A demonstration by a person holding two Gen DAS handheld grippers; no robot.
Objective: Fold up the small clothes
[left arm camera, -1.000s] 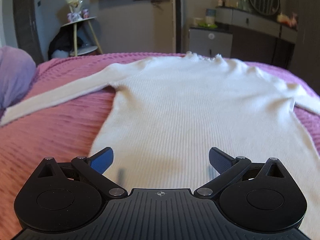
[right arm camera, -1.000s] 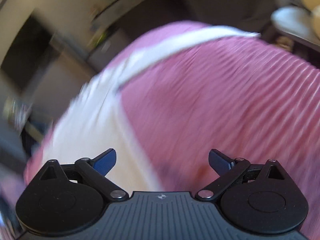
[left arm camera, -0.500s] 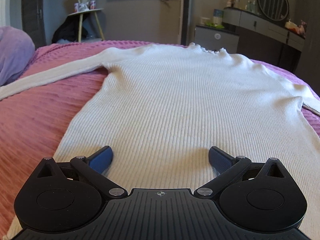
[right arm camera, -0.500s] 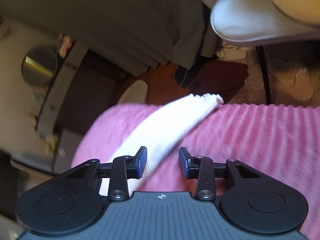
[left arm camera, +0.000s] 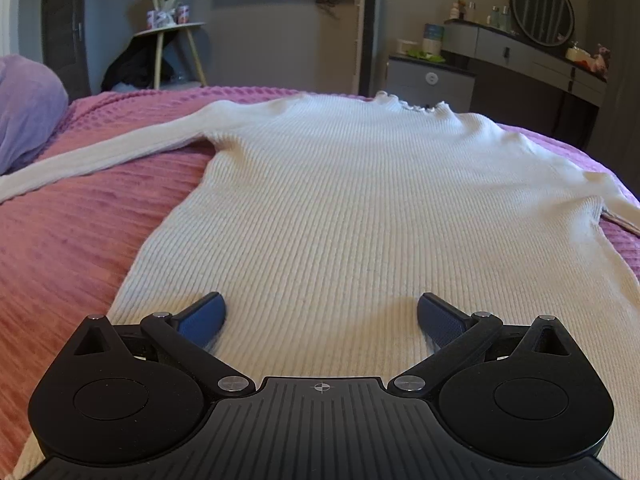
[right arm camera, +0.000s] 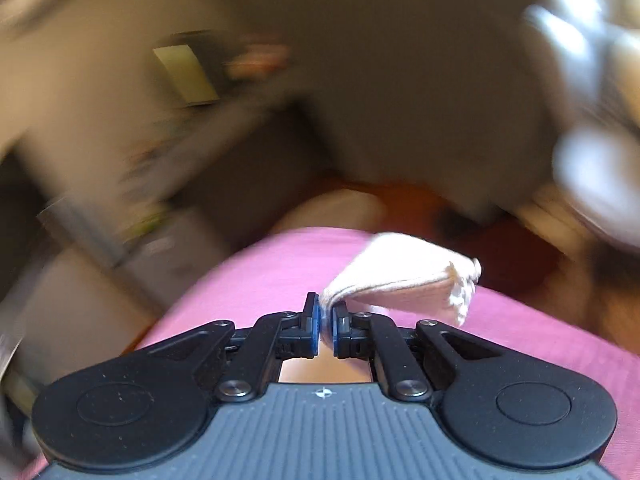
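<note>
Since the earlier frames the right gripper (right arm camera: 326,320) has just been closing, from wide open over the bed to clamped on the sleeve (right arm camera: 404,280), whose cuff end now stands lifted off the pink bedspread (right arm camera: 260,272) and sticks out forward and to the right of the pads; the room behind it is smeared by motion blur. Over the same second the left gripper (left arm camera: 322,316) has come lower over the hem end of the white ribbed sweater (left arm camera: 340,208), and its blue fingers (left arm camera: 202,318) now rest spread wide apart on the knit, nothing pinched between them. That sweater lies flat on the bed, front or back up I cannot tell, with its long axis running straight away from the left wrist camera: hem nearest, frilled neck (left arm camera: 416,106) at the far edge toward the dresser (left arm camera: 520,60). One sleeve stretches out to the left across the bedspread toward a purple pillow (left arm camera: 28,108), roughly square to the body; the other leaves the frame at the right edge. A small side table (left arm camera: 172,36) stands against the far wall.
</note>
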